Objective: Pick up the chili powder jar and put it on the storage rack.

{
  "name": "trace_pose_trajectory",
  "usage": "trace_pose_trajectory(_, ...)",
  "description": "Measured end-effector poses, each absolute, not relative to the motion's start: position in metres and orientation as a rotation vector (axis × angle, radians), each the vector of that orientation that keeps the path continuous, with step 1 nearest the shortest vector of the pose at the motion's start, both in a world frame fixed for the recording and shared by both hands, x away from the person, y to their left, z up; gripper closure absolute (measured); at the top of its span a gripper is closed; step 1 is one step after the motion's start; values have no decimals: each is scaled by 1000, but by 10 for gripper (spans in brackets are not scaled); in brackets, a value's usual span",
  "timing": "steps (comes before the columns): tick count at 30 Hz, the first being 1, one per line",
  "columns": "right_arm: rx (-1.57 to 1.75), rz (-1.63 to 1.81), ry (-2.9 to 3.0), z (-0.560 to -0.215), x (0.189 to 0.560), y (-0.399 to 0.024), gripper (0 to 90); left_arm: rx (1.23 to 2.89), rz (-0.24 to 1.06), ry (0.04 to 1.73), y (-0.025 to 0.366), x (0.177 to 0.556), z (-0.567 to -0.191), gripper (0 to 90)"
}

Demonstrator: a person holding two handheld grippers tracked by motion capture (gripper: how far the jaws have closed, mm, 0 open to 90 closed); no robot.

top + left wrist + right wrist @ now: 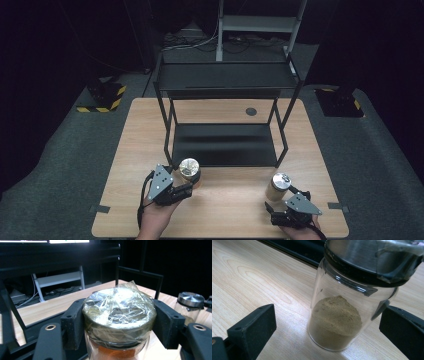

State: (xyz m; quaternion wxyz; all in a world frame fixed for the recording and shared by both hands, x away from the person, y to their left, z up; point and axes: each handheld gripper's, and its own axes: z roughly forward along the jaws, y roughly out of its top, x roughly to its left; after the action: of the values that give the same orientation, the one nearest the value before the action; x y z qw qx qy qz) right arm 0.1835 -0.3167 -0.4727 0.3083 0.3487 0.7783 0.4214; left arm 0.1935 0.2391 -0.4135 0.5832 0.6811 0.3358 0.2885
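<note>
A glass jar of orange-brown powder (pixel 189 170) stands on the wooden table (pixel 235 200) just before the black rack's left front leg. Its lid is wrapped in crinkled clear film (pixel 119 307). My left gripper (pixel 192 182) is shut on this jar, its two black jaws pressing the lid's sides (pixel 119 322). A second glass jar with a steel lid (pixel 280 185) holds tan powder (pixel 335 317) and stands front right; it also appears in the left gripper view (pixel 189 305). My right gripper (pixel 285 198) is open, its jaws wide apart on either side of that jar (pixel 327 327) without touching it.
A black two-tier metal rack (pixel 225 145) stands on the table's middle and far half, its upper shelf (pixel 225 77) overhanging. A small dark round cap (pixel 251 111) sits in the tabletop behind it. Grey carpet surrounds the table; a white frame (pixel 260 22) stands beyond.
</note>
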Motion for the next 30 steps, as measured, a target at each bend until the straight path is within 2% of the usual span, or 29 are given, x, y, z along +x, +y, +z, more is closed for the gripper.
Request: trace_pose_trajectory(30, 937, 1130, 2044, -474, 183, -319, 1, 1527, 746, 748, 240, 227, -348, 340)
